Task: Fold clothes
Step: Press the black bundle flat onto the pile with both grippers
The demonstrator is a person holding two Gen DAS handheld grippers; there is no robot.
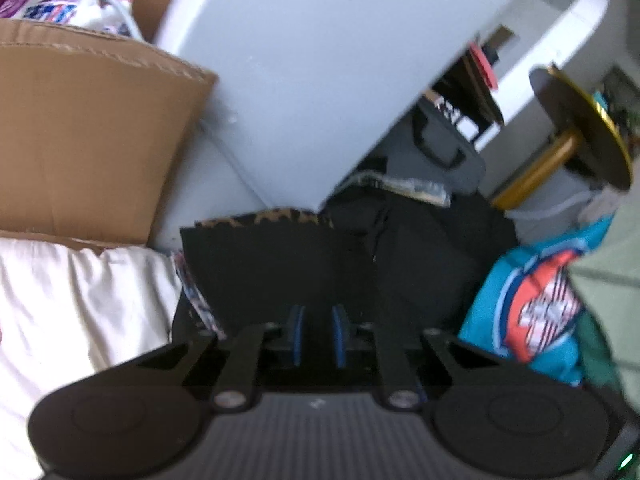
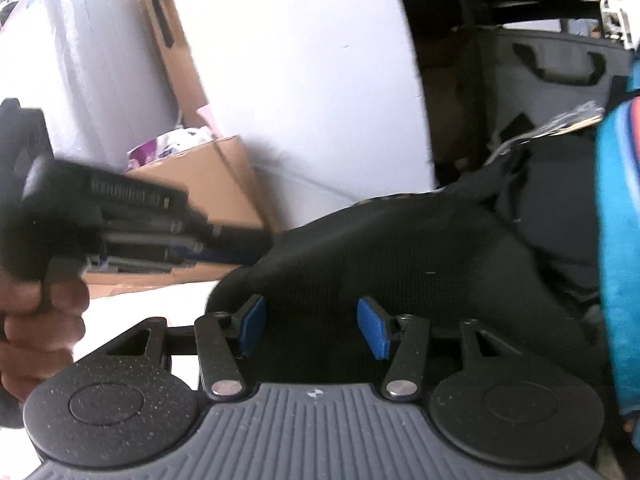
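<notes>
A black garment (image 1: 272, 264) stands bunched in front of my left gripper (image 1: 318, 332), whose blue pads sit close together with dark cloth in the narrow gap. In the right wrist view the same black garment (image 2: 380, 248) rises in a ridge toward the left gripper (image 2: 256, 246), which comes in from the left and pinches its edge. A person's hand (image 2: 36, 320) holds that gripper. My right gripper (image 2: 314, 328) is open just over the garment's near part, its pads well apart and not pressing on the cloth.
A teal printed garment (image 1: 532, 300) lies at the right, also seen as teal cloth (image 2: 616, 240). White bedding (image 1: 80, 300) spreads at the left. A cardboard box (image 1: 92, 140) stands behind, with a grey handled bag (image 2: 552, 92) and a gold-rimmed round table (image 1: 580, 128) beyond.
</notes>
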